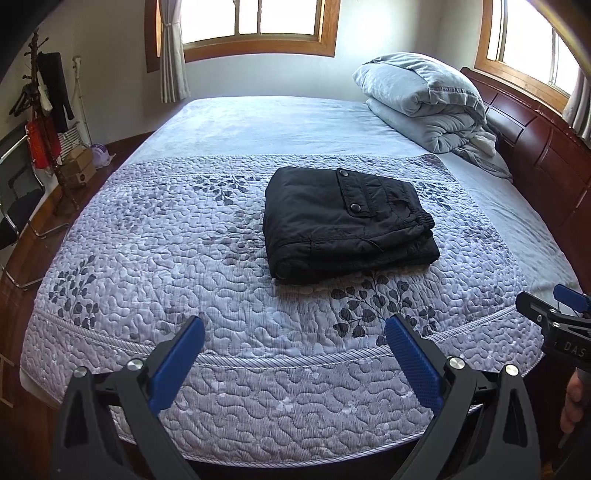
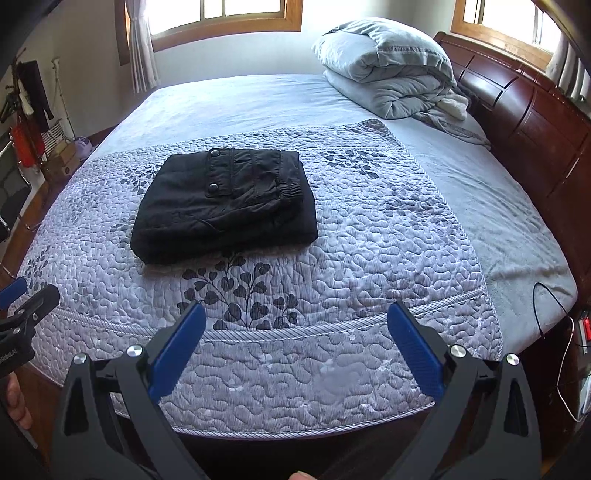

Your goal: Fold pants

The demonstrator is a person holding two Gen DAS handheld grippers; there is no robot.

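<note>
Two grippers, both empty, over the near edge of the bed (image 1: 295,122).

Bed fills most of both views. Quilted lavender cover (image 1: 229,280) w/ dark leaf print spans the near half; its corded border runs across just ahead of the fingertips, and the cover drops off over the near edge right under the fingers. Beyond the quilt, plain pale-blue sheet to the far edge below the window (image 1: 255,22). Dark wood headboard (image 2: 535,122) bounds the side right of the fingers. Rolled grey-blue duvet (image 1: 424,99) sits far ahead-right, up against the headboard, well apart from the pants. Left of the fingers, past the bed edge: floor, coat rack (image 1: 44,96) w/ hanging clothes, boxes. Right wrist view: a black cable (image 2: 546,306) drapes over the bed corner, right of the fingers.

Open quilt all around the pants — a band between fingertips and pants, more room to the left and right.

Pants (image 1: 347,225): black, folded to a compact, roughly square stack of several layers, lying flat mid-quilt. Ahead and slightly right of the left gripper (image 1: 295,332); ahead-left of the right gripper (image 2: 295,317). Flap pocket w/ two snap buttons on top, elastic waistband bunched at the right edge, rounded fold edge toward the fingers. Lower layer pokes out a bit at the near-right corner.

Left gripper fingers (image 1: 177,365): blue pads spread wide, holding nothing. Right gripper fingers (image 2: 417,354): same, wide apart, nothing between. Neither touches pants. Each gripper's tip shows at the edge of the other's view.
</note>
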